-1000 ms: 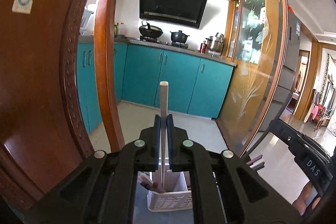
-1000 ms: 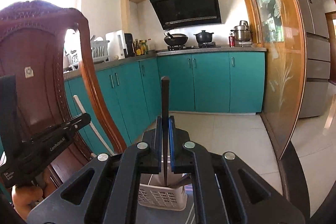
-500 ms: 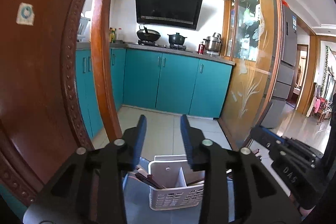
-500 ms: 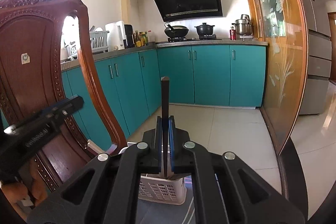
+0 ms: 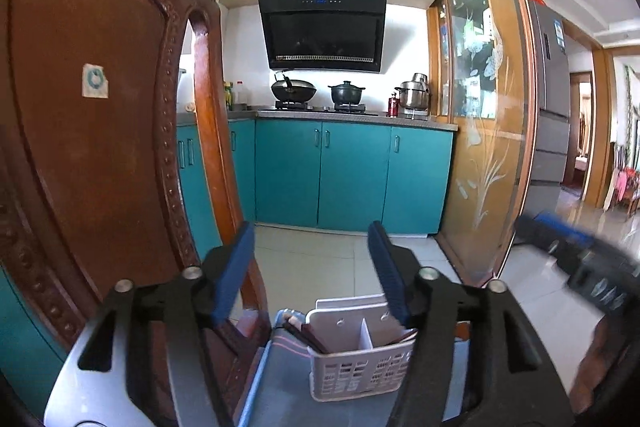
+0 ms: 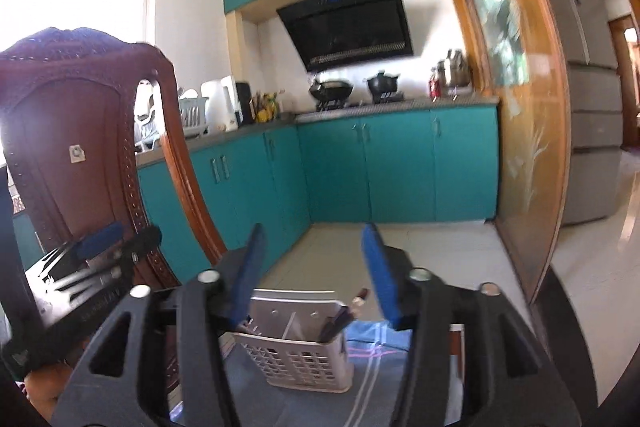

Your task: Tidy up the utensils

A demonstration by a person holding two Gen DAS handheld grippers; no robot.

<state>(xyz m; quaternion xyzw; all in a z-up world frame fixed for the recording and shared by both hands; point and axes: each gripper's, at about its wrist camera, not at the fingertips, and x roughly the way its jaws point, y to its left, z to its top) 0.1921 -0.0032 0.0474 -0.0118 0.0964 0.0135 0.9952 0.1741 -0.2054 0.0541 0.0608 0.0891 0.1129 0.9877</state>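
Note:
A white slotted utensil basket [image 5: 360, 371] with a centre divider stands on a blue-grey cloth [image 5: 280, 395]. Dark chopsticks [image 5: 300, 333] lean in its left compartment. The basket also shows in the right wrist view [image 6: 300, 359], with dark utensils [image 6: 336, 319] sticking out at its right side. My left gripper [image 5: 312, 267] is open and empty above the basket. My right gripper [image 6: 312, 267] is open and empty above the basket too. The left gripper shows at the left of the right wrist view [image 6: 100, 259].
A carved brown wooden chair back [image 5: 100, 127] stands close on the left, also in the right wrist view [image 6: 88, 147]. Teal kitchen cabinets [image 5: 340, 175] and a glass sliding door [image 5: 488, 127] lie behind. The right gripper body [image 5: 580, 259] shows blurred at right.
Both grippers have opened. The left let go of the pale chopstick first, the right then released the dark one. Both utensils are now out of the jaws.

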